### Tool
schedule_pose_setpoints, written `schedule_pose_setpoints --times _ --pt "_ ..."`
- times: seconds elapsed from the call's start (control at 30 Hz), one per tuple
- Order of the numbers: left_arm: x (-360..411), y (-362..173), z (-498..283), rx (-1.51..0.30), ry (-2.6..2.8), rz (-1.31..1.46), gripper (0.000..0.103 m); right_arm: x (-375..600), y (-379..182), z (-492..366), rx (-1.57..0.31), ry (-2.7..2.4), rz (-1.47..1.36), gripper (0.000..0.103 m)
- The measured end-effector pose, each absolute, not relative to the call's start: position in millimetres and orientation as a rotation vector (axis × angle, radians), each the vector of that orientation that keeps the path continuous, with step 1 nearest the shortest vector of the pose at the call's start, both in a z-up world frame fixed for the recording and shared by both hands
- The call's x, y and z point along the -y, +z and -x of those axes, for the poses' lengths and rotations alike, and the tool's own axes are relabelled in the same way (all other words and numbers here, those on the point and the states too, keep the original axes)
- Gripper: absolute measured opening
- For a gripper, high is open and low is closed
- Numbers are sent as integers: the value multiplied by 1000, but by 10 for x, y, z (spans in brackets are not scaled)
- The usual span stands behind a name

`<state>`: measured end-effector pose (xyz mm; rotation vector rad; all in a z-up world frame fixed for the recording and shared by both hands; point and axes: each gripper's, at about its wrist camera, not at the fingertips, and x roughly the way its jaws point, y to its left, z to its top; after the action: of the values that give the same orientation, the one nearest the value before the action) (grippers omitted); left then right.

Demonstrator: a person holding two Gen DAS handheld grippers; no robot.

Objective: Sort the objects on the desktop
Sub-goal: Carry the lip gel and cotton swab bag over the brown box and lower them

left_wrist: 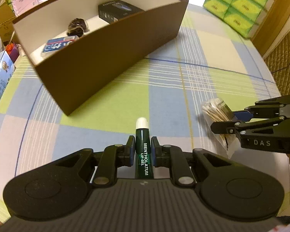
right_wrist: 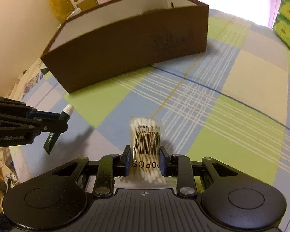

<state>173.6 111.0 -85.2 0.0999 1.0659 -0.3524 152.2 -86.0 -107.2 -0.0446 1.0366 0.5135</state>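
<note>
1. My left tongs (left_wrist: 143, 151) are squeezed tight on the green lip gel tube (left_wrist: 142, 143).
2. My right tongs (right_wrist: 145, 161) pinch the cotton swab bag (right_wrist: 146, 135).
3. The brown box (left_wrist: 106, 58) sits far across the table.

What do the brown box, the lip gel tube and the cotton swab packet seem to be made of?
Brown box: probably cardboard, matte brown outside, white inside; thin straight walls.
Lip gel tube: likely soft plastic, glossy dark green, white cap; flat crimped end in the right wrist view.
Cotton swab packet: thin clear plastic film, shiny and creased; the sticks look wooden or paper, with white cotton tips.
</note>
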Motion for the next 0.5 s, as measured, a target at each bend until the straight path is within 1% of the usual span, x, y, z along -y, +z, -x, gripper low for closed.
schedule_pose_setpoints --times 0.5 --pt "-1365 -178 -1610 -899 -359 -26 13 609 -615 -1539 -934 584 62 26"
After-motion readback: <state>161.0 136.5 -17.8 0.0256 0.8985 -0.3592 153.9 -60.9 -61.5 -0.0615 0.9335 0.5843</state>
